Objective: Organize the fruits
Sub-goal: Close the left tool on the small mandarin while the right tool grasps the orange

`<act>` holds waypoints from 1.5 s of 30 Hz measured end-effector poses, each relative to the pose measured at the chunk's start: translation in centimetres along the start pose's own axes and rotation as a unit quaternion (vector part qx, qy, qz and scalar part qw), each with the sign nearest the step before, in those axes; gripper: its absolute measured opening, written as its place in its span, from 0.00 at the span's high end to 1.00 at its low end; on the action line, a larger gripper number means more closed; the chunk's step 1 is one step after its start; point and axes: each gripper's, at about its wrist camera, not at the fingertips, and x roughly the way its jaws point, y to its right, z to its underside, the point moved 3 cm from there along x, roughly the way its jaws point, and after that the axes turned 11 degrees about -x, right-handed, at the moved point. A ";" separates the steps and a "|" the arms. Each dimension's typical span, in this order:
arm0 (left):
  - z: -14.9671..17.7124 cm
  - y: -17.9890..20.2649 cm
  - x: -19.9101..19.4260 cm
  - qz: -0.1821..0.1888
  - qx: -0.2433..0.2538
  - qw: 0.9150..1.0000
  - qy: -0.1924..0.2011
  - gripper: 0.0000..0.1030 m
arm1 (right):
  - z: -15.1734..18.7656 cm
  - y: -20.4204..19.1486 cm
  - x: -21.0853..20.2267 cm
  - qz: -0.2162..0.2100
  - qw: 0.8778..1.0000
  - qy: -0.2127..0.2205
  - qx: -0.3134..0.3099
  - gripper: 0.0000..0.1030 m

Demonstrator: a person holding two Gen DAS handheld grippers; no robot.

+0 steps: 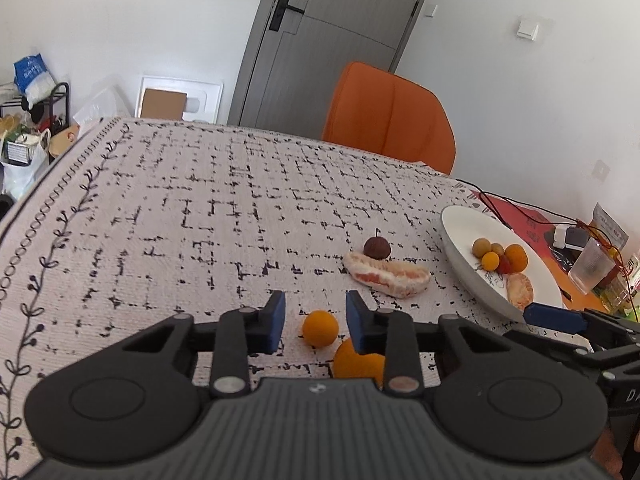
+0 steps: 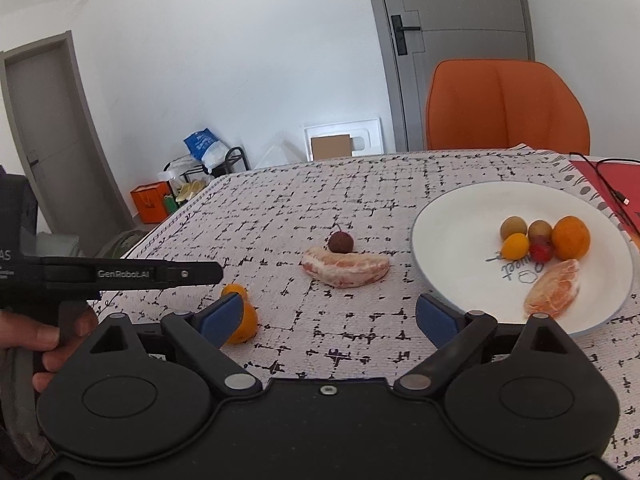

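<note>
A small orange (image 1: 320, 328) lies on the patterned cloth between the blue pads of my left gripper (image 1: 316, 305), with a gap on both sides. A bigger orange (image 1: 356, 364) sits just behind, partly hidden by the right finger. From the right wrist view the left gripper (image 2: 218, 272) hovers over both oranges (image 2: 234, 290). My right gripper (image 2: 330, 306) stands wide open over bare cloth. A peeled pomelo segment (image 2: 344, 266) and a dark brown stemmed fruit (image 2: 341, 242) lie mid-table. The white plate (image 2: 448, 232) holds several small fruits, an orange and another segment.
An orange chair (image 2: 506, 104) stands at the table's far side. A red mat with cables (image 2: 608, 184) lies beyond the plate, and a ribbed glass (image 1: 590, 266) stands at the far right. The table's left edge (image 1: 48, 176) drops off toward bags on the floor.
</note>
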 end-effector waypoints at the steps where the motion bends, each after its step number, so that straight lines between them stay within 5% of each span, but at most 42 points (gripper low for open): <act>1: 0.1 0.0 0.2 0.002 0.001 1.000 -0.003 0.70 | 0.0 0.0 0.2 0.000 1.000 -0.002 0.000 0.10; 15: 0.7 -0.8 2.1 0.024 -0.012 0.999 -0.034 0.81 | 0.2 -1.3 1.9 -0.013 1.000 -0.019 -0.006 0.15; 37: 0.0 -3.4 -2.0 -0.010 -0.011 1.000 0.006 0.81 | -0.3 -5.3 4.8 -0.075 0.996 -0.037 -0.024 0.29; 38: 0.0 -3.4 -2.1 -0.010 -0.010 1.000 0.006 0.81 | -0.2 -5.5 5.1 -0.077 0.996 -0.039 -0.025 0.30; 39: 0.0 -3.5 -2.2 -0.011 -0.011 1.000 0.006 0.81 | -0.1 -5.7 5.4 -0.079 0.996 -0.041 -0.025 0.43; 40: 0.0 -3.6 -2.3 -0.011 -0.011 1.000 0.007 0.81 | 0.0 -5.8 5.8 -0.083 0.995 -0.046 -0.024 0.66; 45: -0.3 -3.2 -2.5 -0.007 -0.009 1.000 0.008 0.82 | 0.0 -5.9 5.8 -0.077 0.995 -0.052 -0.026 0.67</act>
